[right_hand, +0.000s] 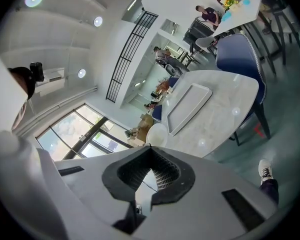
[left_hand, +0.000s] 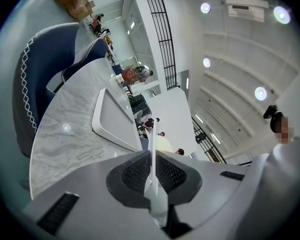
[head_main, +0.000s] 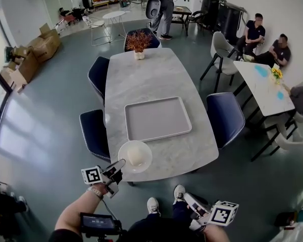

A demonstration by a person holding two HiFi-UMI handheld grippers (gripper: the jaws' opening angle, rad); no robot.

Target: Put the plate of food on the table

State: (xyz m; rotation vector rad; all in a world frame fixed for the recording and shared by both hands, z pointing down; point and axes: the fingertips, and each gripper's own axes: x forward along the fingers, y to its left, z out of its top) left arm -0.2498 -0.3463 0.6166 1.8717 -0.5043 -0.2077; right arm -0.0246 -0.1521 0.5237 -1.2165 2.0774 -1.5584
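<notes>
A white plate [head_main: 147, 161] carrying a pale bun [head_main: 135, 154] is at the near left edge of the marble table [head_main: 156, 74], just in front of the grey tray [head_main: 156, 117]. My left gripper [head_main: 118, 165] is shut on the plate's near rim. In the left gripper view the rim [left_hand: 152, 139] runs edge-on between the jaws of the left gripper [left_hand: 152, 156], with the bun [left_hand: 164, 143] beyond. I cannot tell whether the plate rests on the table. My right gripper [head_main: 188, 198] hangs low by my legs, shut and empty, well clear of the table; its own view shows the right gripper [right_hand: 149, 171] and the plate [right_hand: 156, 134].
Blue chairs stand at the table's left [head_main: 95, 132] and right [head_main: 224, 117]. A potted plant [head_main: 138, 42] sits at the far end. Seated people are beside a white table [head_main: 265, 84] at the right. Cardboard boxes [head_main: 40, 47] lie far left. My shoes [head_main: 152, 204] are under the near edge.
</notes>
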